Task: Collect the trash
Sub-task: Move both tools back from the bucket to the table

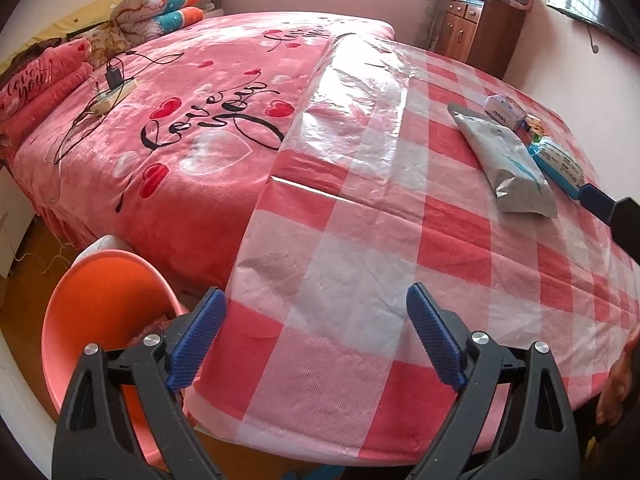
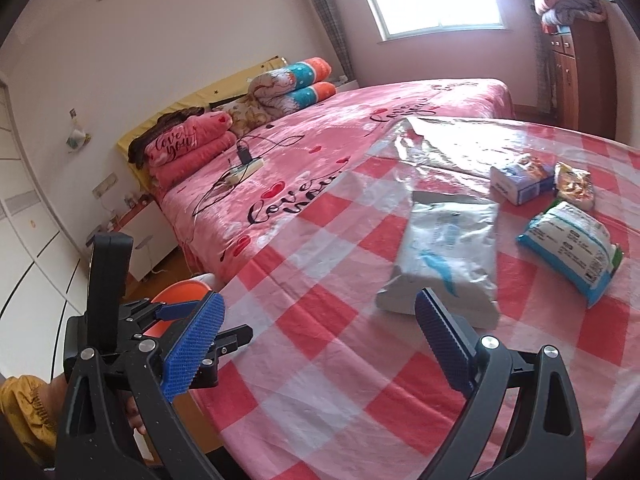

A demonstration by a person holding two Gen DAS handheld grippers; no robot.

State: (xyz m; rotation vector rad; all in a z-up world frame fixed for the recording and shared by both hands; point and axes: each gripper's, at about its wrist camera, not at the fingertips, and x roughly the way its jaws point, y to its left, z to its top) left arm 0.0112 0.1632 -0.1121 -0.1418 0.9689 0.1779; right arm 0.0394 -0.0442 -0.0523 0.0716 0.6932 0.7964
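Hovering wide and empty over the bed [image 1: 360, 240], both tools, left tool [image 1: 316, 336] and right tool [image 2: 320, 344], likely needed the grey pouch [image 2: 448, 256] next, bound for the orange bin [image 1: 104, 304].

Power strip [image 1: 113, 96] lies on pink blanket [image 1: 192, 92].

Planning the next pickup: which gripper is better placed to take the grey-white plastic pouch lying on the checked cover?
Right. The right gripper hangs open just short of the grey-white plastic pouch. The left gripper is open beside the orange bin, far from that pouch.
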